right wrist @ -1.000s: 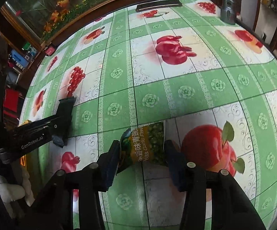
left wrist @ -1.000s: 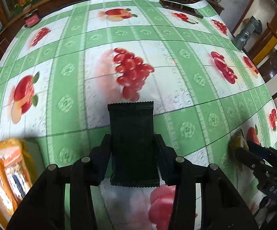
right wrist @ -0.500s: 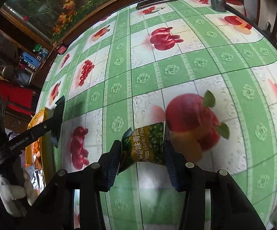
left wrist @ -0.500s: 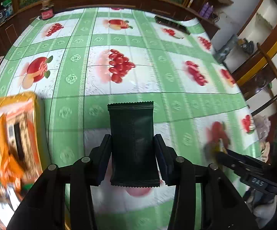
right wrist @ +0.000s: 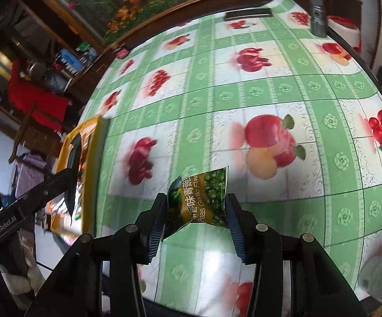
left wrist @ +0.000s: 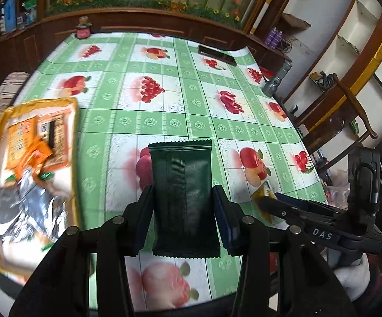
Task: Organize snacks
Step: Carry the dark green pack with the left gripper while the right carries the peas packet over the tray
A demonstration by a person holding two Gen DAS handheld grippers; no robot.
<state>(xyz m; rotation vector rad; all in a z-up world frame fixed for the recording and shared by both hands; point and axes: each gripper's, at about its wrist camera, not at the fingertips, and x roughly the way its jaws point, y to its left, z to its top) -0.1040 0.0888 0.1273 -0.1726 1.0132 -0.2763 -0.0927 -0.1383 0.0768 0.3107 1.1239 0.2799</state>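
Note:
My left gripper (left wrist: 183,203) is shut on a dark green snack packet (left wrist: 183,185) and holds it above the table. It also shows edge-on in the right wrist view (right wrist: 72,174). My right gripper (right wrist: 196,206) is shut on a green garlic-pea packet (right wrist: 201,198), also lifted; its yellow edge shows in the left wrist view (left wrist: 263,192). An orange open box (left wrist: 32,163) with several snack packets sits at the table's left edge, left of the left gripper; it also shows in the right wrist view (right wrist: 88,142).
The table has a green fruit-print cloth (left wrist: 164,97). A grey flashlight (left wrist: 276,80) stands at the far right edge. A black flat object (left wrist: 216,55) lies at the back. A small jar (left wrist: 82,30) stands on the back cabinet. A wooden chair (left wrist: 349,121) is on the right.
Both grippers have risen and pulled back from the table with their packets. The orange box has come further into both views.

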